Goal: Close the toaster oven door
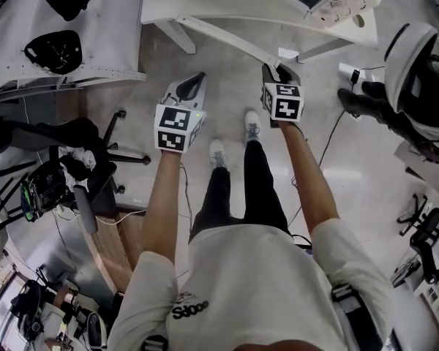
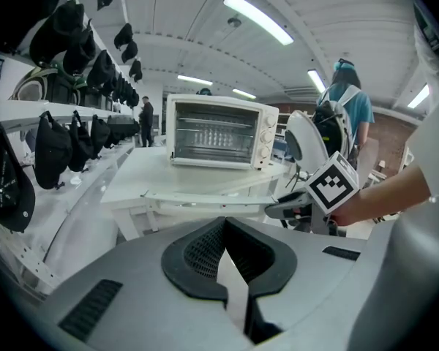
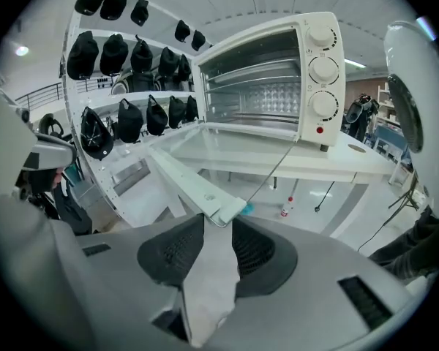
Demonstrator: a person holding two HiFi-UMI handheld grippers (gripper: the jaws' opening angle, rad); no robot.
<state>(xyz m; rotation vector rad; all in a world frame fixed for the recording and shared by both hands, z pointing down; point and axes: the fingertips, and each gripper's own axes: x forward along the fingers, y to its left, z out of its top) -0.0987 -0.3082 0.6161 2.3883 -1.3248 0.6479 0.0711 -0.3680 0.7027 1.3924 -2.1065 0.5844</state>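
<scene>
- While the toaster oven (image 3: pixel 278 79) is sitting on the white table (image 3: pixel 351 163), its door (image 3: pixel 205 145) is lying dropped open and roughly level, so the closing is not yet done.
- The right gripper (image 3: pixel 218 221) is reaching up to the near end of the door's handle (image 3: pixel 197 189). Its jaws are standing apart, with that end sitting just at their mouth. As far as I can judge, the pads are not pressing on it yet.
- That spot is probably being chosen because the handle's free end is giving the best purchase for lifting the door on its hinge.
- The left gripper (image 2: pixel 223 221) is hanging well back from the table, its jaws clenched together on nothing. It is likely being kept clear of the door's swing.
- Counting: one oven is showing, with one door and one handle. Three knobs (image 3: pixel 323 69) are running in a column down its panel. Two grippers are in play, and only one is working.
</scene>
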